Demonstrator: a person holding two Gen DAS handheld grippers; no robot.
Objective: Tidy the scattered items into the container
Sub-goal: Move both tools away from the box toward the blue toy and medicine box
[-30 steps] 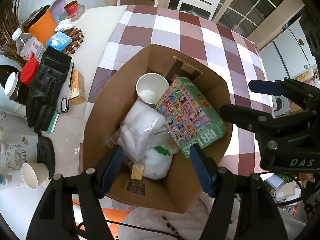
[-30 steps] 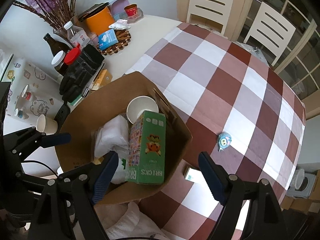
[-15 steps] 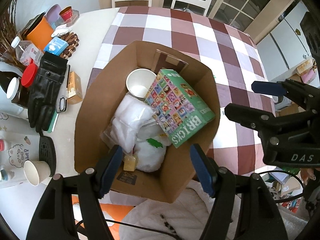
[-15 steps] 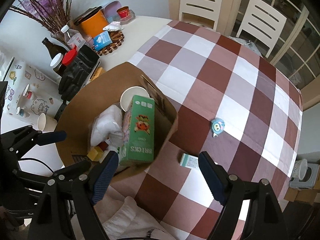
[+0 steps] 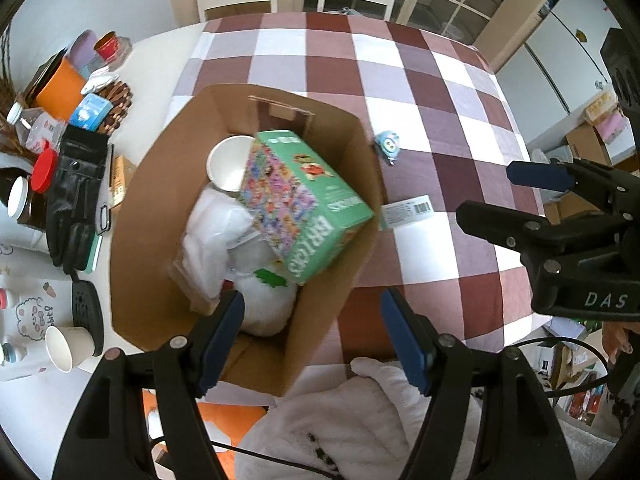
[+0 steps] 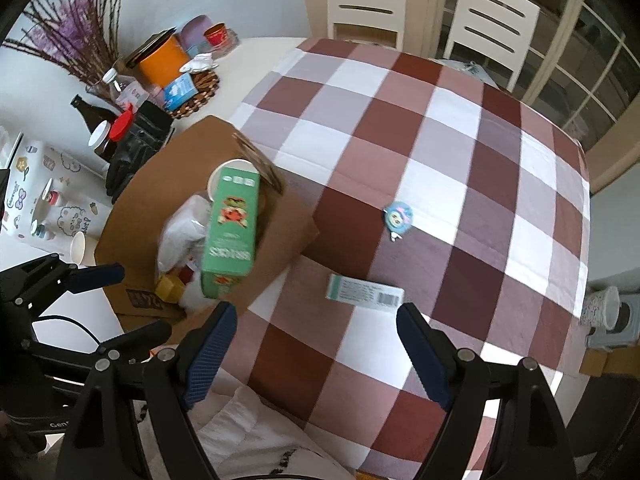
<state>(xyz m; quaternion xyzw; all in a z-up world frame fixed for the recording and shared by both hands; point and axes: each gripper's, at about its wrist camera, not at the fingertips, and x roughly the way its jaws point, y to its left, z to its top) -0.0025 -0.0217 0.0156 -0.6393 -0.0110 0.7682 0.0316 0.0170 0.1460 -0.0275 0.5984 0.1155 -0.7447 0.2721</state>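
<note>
1. The right gripper (image 6: 316, 344) hangs above the checked tablecloth (image 6: 440, 152), jaws spread wide with nothing between them.
2. A flat pale-green packet (image 6: 364, 293) with a barcode lies on the cloth just beyond its fingertips, between them.
3. A small round blue toy (image 6: 399, 216) sits farther out, apart from the packet.
4. The cardboard box (image 5: 160, 184) holds a green bricks carton (image 5: 304, 204), a paper cup and white bags.
5. The left gripper (image 5: 312, 328) hovers over the box's near corner, jaws apart and empty.
</note>
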